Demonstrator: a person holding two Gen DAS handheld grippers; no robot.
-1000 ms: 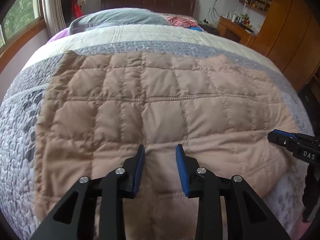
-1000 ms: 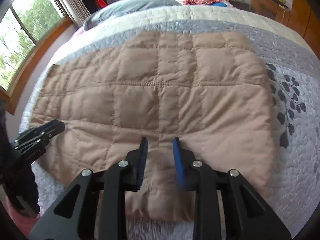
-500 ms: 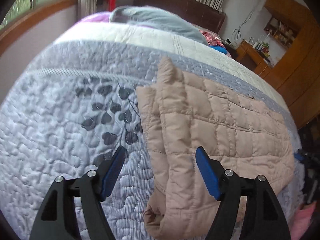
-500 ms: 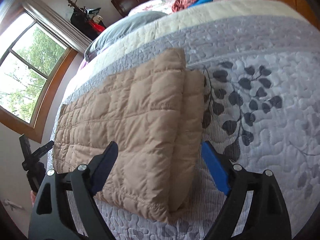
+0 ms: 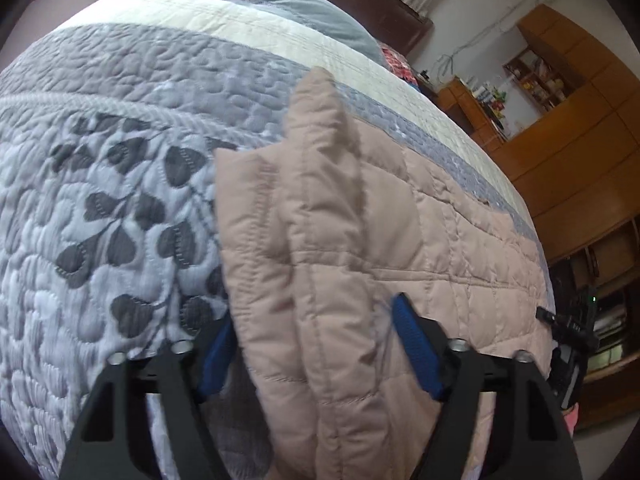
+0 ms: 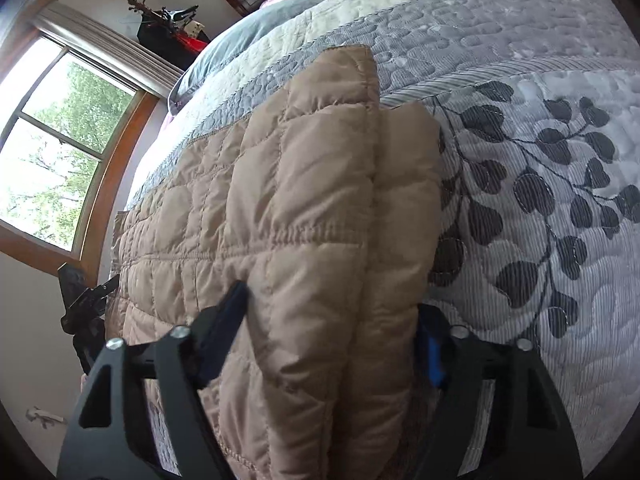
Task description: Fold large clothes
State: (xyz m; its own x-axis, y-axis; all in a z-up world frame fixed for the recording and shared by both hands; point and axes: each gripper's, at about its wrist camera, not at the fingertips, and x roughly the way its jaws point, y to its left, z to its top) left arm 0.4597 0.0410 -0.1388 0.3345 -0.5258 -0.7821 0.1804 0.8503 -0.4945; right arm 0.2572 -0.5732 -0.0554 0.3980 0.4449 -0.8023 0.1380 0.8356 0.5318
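The left tool [image 5: 316, 344] straddles the folded left edge of the tan quilted jacket [image 5: 360, 240] on the bed's grey quilt [image 5: 100, 200], fingers wide apart, gripping nothing; bare quilt lies leftward. The right tool [image 6: 332, 340] likewise straddles the right edge, closer in than half a second ago.

Tan quilted jacket [image 5: 360, 248] lies folded flat on the bedspread [image 5: 100, 208].

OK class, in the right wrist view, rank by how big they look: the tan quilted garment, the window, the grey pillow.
1. tan quilted garment, though it lies closest to the camera, which inflates it.
2. window.
3. grey pillow, far up the bed, so likely bigger than it appears.
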